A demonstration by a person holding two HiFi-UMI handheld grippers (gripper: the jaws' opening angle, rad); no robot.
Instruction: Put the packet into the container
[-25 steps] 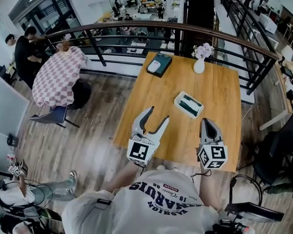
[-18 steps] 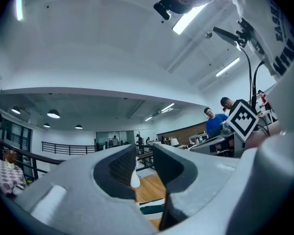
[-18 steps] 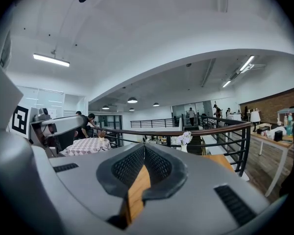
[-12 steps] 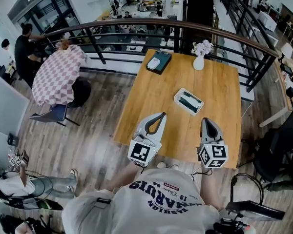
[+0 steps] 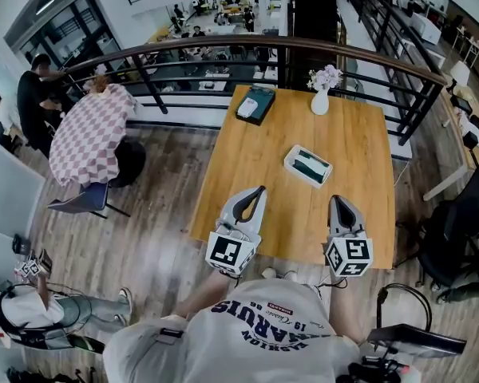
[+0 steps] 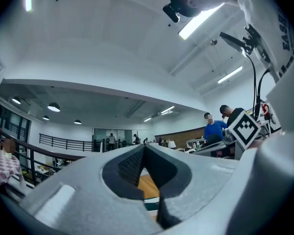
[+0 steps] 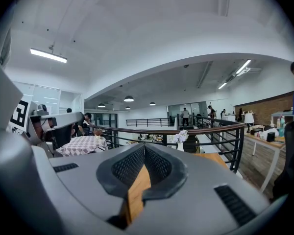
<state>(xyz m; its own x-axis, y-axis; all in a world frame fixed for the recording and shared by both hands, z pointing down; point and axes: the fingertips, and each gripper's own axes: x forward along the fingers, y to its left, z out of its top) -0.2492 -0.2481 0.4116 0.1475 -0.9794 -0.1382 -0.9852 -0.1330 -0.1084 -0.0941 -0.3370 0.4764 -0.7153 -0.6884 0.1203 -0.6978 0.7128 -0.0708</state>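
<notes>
**Head view.** Pale wooden tabletop (image 5: 359, 150). At its middle stands a white rectangular tray (image 5: 292, 159), probably the container, with something dark green inside. Beyond the tray and to its left, a small white flat packet (image 5: 249, 107) lies on a dark green box (image 5: 263, 98). The left tongs (image 5: 259, 190) and right tongs (image 5: 336, 200) hover on the near side of the tray.

**Left gripper view.** Left tongs (image 6: 144, 148) clenched, holding nothing.

**Right gripper view.** Right tongs (image 7: 144, 151) clenched, holding nothing.

The packet is probably light and limp, so pinch a free edge.

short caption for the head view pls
Left gripper and right gripper, both shut and empty, above a wooden table holding a white tray, dark box and vase
</notes>
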